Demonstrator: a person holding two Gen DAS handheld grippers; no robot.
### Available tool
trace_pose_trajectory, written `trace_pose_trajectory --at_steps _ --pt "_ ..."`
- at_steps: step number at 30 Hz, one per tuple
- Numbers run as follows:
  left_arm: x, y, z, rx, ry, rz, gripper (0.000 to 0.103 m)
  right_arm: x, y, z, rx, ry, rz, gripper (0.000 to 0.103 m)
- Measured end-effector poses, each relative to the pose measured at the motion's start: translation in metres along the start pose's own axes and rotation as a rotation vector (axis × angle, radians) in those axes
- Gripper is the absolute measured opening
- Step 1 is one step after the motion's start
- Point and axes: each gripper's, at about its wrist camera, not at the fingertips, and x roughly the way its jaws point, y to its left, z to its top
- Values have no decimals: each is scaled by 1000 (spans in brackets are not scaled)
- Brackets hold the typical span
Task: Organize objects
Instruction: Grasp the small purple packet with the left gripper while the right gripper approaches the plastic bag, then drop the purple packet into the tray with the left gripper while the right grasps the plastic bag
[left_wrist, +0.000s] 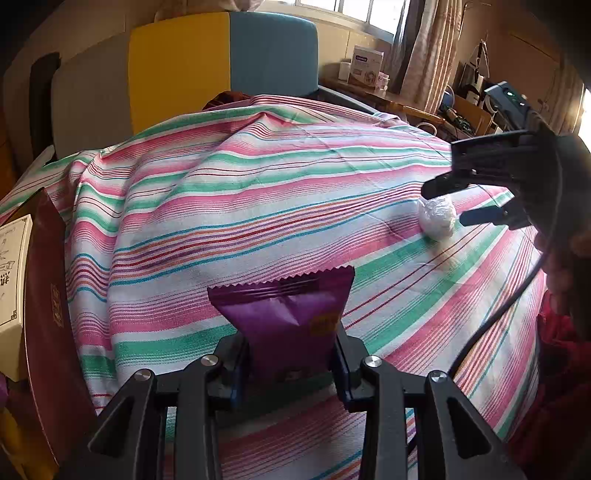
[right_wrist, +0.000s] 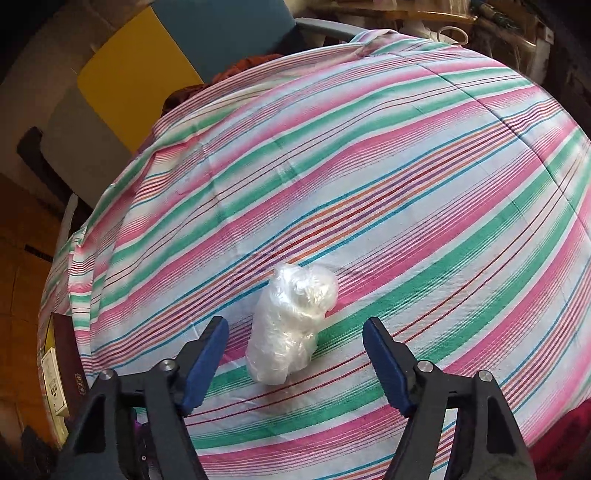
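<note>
One item is in hand: the left gripper (left_wrist: 291, 350) pinches a purple snack packet (left_wrist: 284, 314). Between the right gripper's (right_wrist: 295, 354) parted fingers lies a clear plastic-wrapped bundle (right_wrist: 291, 325), ungrasped.

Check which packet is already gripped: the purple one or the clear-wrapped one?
The purple packet, clamped in the left claw. The clear-wrapped bundle lies loose on the striped cloth, between the right claw fingers but untouched.

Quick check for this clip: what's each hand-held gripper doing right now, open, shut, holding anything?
Left hand-held gripper: shut on the purple snack packet.
Right hand-held gripper: open, pads either side of the clear plastic bundle on the striped cloth, not touching it.
</note>
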Motion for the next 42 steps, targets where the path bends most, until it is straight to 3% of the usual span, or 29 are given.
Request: trace_pose_trajectory --at_steps 4,7,9,11,14,17,34,42 --pt "-1 4 -2 -12 -19 -20 38 10 7 4 -14 12 13 71" --pt "-2 7 -4 -29 -27 -37 38 18 14 -1 -76 1 -46 65" --pt "-2 7 -4 -32 -33 -38 38 22 20 -3 -132 -4 -87 55" --pt "-2 6 -4 -29 -33 -31 38 24 25 -7 -186 4 -123 55" --pt "-2 6 -5 -29 -35 -30 38 28 31 -9 -227 22 -114 71" --pt "-2 6 -5 -29 -37 -31 38 29 34 -11 -254 27 -124 77" --pt "-5 3 -5 -24 -27 -12 36 32 42 -15 -325 -11 -184 69" --pt "-33 3 -5 -33 -47 3 35 34 46 -13 -334 -18 -176 70"
